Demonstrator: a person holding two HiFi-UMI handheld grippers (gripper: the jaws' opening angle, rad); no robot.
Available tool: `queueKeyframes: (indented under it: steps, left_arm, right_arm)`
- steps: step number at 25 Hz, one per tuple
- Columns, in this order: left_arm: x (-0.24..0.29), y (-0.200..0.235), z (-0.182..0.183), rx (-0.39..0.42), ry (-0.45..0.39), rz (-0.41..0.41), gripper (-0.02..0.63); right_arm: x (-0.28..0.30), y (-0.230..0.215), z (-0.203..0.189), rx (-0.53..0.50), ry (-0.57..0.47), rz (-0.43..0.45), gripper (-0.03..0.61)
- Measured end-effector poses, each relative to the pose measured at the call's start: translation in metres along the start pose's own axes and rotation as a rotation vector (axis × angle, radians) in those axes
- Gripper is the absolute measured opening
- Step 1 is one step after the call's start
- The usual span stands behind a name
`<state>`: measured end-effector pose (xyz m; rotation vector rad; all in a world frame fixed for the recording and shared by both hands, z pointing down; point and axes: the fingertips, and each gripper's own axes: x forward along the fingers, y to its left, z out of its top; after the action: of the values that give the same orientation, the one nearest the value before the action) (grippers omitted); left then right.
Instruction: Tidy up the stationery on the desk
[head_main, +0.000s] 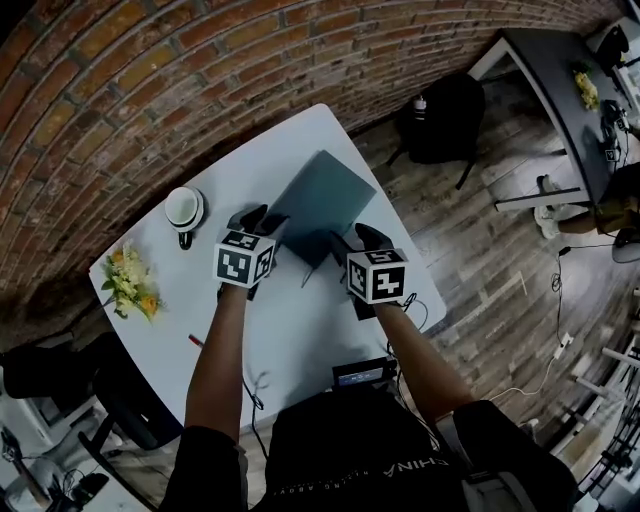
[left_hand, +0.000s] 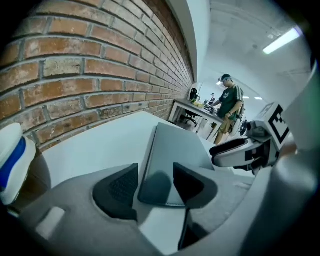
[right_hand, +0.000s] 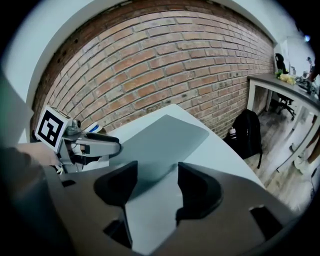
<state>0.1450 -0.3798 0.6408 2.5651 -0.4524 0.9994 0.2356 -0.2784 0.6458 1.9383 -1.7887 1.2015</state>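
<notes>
A flat grey closed laptop (head_main: 325, 195) lies on the white desk (head_main: 290, 330). My left gripper (head_main: 258, 216) hovers at its near left edge. In the left gripper view this gripper (left_hand: 155, 182) is open, with the laptop's (left_hand: 175, 150) near corner seen in the gap and neither pad touching it. My right gripper (head_main: 360, 237) is at the laptop's near right corner. It (right_hand: 157, 187) is open too, and the laptop's (right_hand: 155, 140) edge lies just beyond its jaws. A red pen (head_main: 195, 341) lies near the desk's front left.
A white cup (head_main: 185, 210) stands left of the laptop, with a bunch of flowers (head_main: 130, 283) further left. A small dark device (head_main: 362, 374) sits at the desk's near edge. A black backpack (head_main: 440, 118) rests on the floor by the brick wall.
</notes>
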Motion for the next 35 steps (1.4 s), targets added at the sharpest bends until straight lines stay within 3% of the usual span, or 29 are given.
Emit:
queueKeyframes:
  steps: [5, 10, 22, 35]
  left_arm:
    - [0.008, 0.001, -0.007, -0.032, 0.025, -0.036, 0.209]
    - [0.007, -0.003, -0.008, -0.006, 0.023, -0.031, 0.207]
    - [-0.014, -0.019, -0.026, 0.000, 0.032, -0.048, 0.187]
    - [-0.087, -0.040, -0.094, -0.147, 0.016, 0.026, 0.181]
  right_arm:
    - [0.008, -0.001, -0.003, 0.022, 0.010, -0.017, 0.261]
    - [0.010, -0.001, -0.007, 0.023, 0.016, -0.033, 0.259]
    - [0.005, 0.005, -0.013, -0.012, 0.013, -0.020, 0.195]
    - [-0.009, 0.058, -0.052, -0.181, 0.074, 0.116, 0.176]
